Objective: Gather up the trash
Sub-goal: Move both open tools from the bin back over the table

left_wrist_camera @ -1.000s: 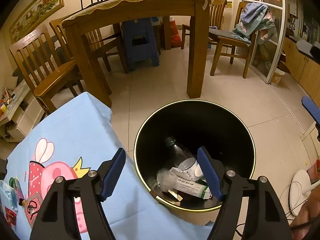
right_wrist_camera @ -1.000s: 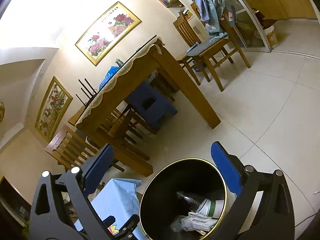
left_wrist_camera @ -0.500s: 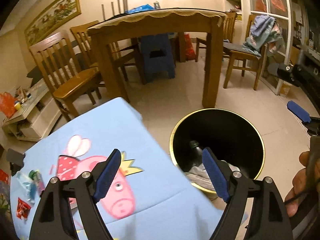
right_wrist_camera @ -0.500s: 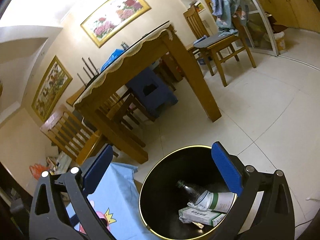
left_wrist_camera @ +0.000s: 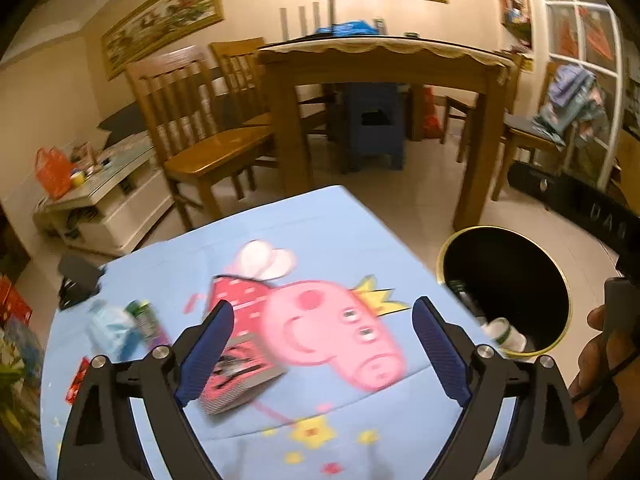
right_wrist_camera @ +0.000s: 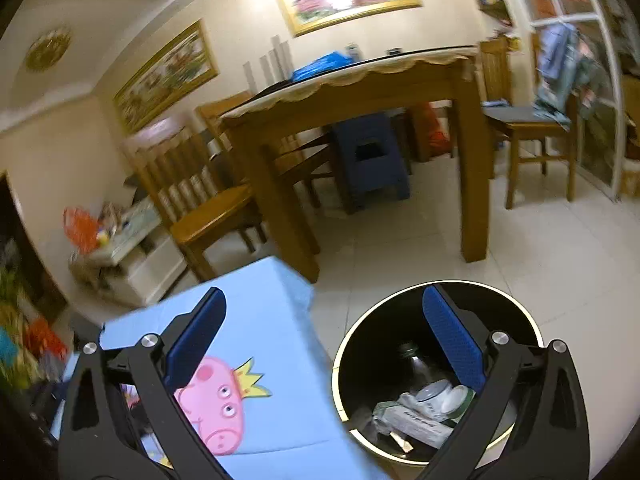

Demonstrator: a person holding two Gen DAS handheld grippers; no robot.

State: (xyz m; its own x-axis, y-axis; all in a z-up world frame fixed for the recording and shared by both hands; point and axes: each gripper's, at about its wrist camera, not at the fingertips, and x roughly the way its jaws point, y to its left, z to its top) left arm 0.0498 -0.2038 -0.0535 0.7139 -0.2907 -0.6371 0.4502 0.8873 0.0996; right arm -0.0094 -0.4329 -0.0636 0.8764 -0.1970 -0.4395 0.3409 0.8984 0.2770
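Observation:
My left gripper [left_wrist_camera: 320, 350] hovers over the blue cartoon-pig cloth [left_wrist_camera: 320, 248] on a small table. Its jaws are opening and nothing is between them. A red and grey packet [left_wrist_camera: 236, 376] lies on the cloth just past the left finger. Farther left, blurred, lie a pale blue pack [left_wrist_camera: 108, 328], a green-topped item [left_wrist_camera: 144, 318] and a red wrapper [left_wrist_camera: 78, 376]. My right gripper [right_wrist_camera: 324, 340] is open and empty, straddling the cloth's edge and the black bin [right_wrist_camera: 360, 356]. The bin [left_wrist_camera: 512, 272] holds a bottle [right_wrist_camera: 414, 364], a box [right_wrist_camera: 412, 424] and a cup [right_wrist_camera: 436, 396].
A person's hand [left_wrist_camera: 596, 360] holds the other gripper's handle at the right edge. A wooden dining table [left_wrist_camera: 380, 68] with chairs [left_wrist_camera: 208, 148] and a blue stool [left_wrist_camera: 374, 124] stands beyond on the tiled floor. A low white cabinet [left_wrist_camera: 112, 204] stands at the left.
Both views swung left, from the bin toward the cloth-covered table. The left jaws spread wider. The packet and other litter on the cloth came into the left view.

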